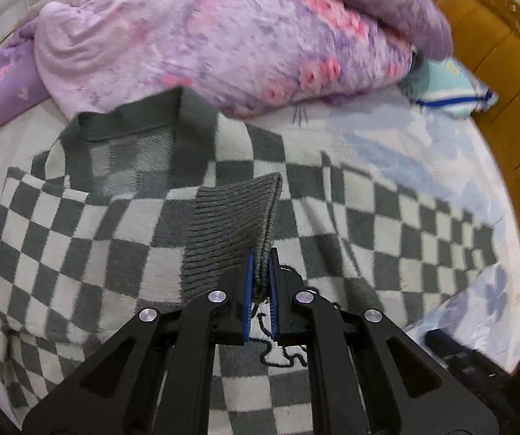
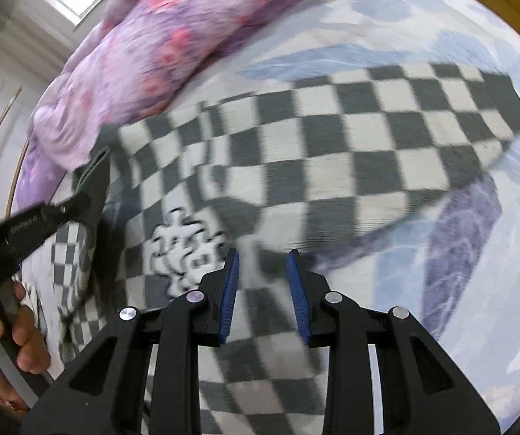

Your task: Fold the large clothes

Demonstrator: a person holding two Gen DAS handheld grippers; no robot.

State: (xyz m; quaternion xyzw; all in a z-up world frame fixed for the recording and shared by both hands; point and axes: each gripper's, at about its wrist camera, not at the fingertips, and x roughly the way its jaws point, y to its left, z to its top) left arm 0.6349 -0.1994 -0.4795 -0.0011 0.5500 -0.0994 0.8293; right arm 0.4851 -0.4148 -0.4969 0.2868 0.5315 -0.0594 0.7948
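Jaws of left gripper (image 1: 260,264) clamp sweater cuff (image 1: 231,232) near quilt (image 1: 223,36).

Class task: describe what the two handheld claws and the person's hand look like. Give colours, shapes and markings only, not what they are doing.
Both the left claw and the right claw are matt black, with angular linkage arms that have triangular cut-outs and round silver pivot bolts. Their fingers carry ribbed blue pads. The right view shows small white lettering, too blurred to read, on the left claw's body. The left hand is bare.
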